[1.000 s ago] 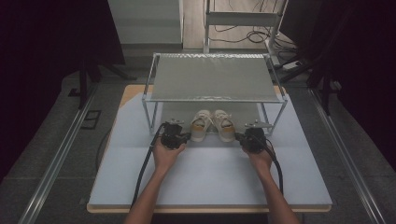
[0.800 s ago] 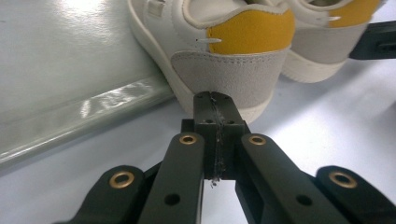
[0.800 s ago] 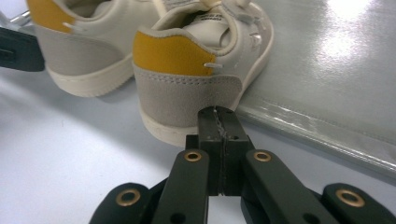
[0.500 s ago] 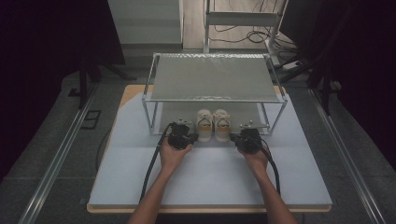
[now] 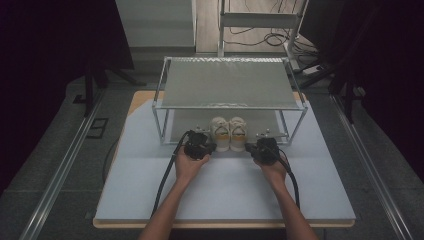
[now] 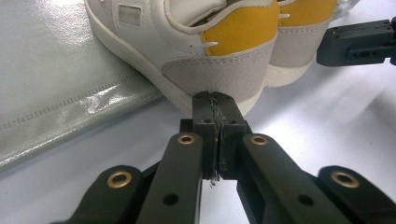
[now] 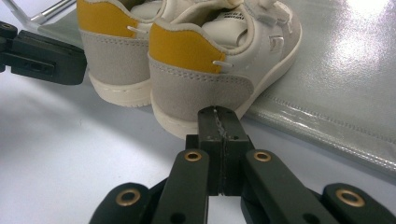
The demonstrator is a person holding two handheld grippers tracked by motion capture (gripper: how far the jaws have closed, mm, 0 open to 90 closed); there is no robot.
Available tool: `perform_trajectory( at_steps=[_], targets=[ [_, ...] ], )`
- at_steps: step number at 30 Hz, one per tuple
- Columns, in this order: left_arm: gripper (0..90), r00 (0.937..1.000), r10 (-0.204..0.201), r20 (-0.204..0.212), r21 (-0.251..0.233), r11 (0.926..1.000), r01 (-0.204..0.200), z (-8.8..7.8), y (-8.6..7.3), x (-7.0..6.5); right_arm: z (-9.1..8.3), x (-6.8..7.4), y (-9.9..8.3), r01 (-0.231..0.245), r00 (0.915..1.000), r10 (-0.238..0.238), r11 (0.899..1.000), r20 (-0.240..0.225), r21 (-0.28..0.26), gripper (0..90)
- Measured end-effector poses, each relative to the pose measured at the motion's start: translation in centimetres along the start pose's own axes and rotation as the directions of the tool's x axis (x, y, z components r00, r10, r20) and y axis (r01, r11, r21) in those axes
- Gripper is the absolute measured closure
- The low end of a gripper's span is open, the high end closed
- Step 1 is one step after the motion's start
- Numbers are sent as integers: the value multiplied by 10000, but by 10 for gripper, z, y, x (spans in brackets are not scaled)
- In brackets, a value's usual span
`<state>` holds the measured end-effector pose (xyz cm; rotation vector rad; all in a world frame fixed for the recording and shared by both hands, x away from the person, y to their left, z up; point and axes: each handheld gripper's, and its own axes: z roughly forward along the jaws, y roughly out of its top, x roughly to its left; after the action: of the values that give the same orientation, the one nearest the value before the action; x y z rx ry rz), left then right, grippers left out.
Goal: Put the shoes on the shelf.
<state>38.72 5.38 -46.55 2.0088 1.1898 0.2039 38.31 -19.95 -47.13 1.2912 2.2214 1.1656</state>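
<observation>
Table (image 5: 150, 180): a pale sheet is spread over it; everything else stands on this.
Shelf rack (image 5: 227, 82): a two-tier metal frame is set at the far half of the table, its lower tier a silvery mat (image 6: 56, 93) whose front edge is reached by the shoes.
Pair of sneakers (image 5: 229, 134): white with yellow heel tabs; they are stood side by side at the front of the lower tier, soles down. The long axis of each runs away from the person, toes pointed in under the rack and heels turned toward the grippers.
Change: against the earlier high views, both hands have been brought inward from the rack's front legs to the heels. A push of the pair deeper onto the tier is judged to be in preparation.
Left gripper (image 6: 215, 100): jaws are pressed together on nothing, the tip set at the left sneaker's (image 6: 187, 46) heel; contact cannot be told.
Right gripper (image 7: 217, 114): jaws likewise closed and empty, the tip at the right sneaker's (image 7: 210, 60) heel.
</observation>
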Motion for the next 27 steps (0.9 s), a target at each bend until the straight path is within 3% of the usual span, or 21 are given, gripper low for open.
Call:
perform_trajectory(
  at_steps=[12, 18, 19, 25, 26, 27],
  targets=[
    [875, 9999, -32, -144, 76, 10000, 33, 4, 8, 8, 0, 0, -1, 32, 10000, -32, 10000, -12, 68, 896],
    [876, 9993, -333, -141, 41, 9994, 334, 10, 14, 12, 0, 2, -4, -9, 9999, 9, 10000, -112, 7, 896],
    [875, 9998, 156, -102, 73, 9999, -156, 11, 16, 16, 0, 3, -5, 0, 9999, 0, 10000, -142, 21, 896],
    [873, 9999, 13, -138, 87, 10000, -12, 14, 22, 20, -2, 10, -12, 106, 9994, -105, 9999, -326, 16, 896],
    [873, 9992, -348, -174, 58, 9994, 349, 16, 21, 19, -3, 12, -12, 149, 9992, -150, 9999, -358, -32, 896],
    [875, 9997, -127, -202, 113, 9999, 129, 17, 22, 21, -4, 15, -12, 203, 9990, -204, 9998, -387, -53, 896]
  ],
)
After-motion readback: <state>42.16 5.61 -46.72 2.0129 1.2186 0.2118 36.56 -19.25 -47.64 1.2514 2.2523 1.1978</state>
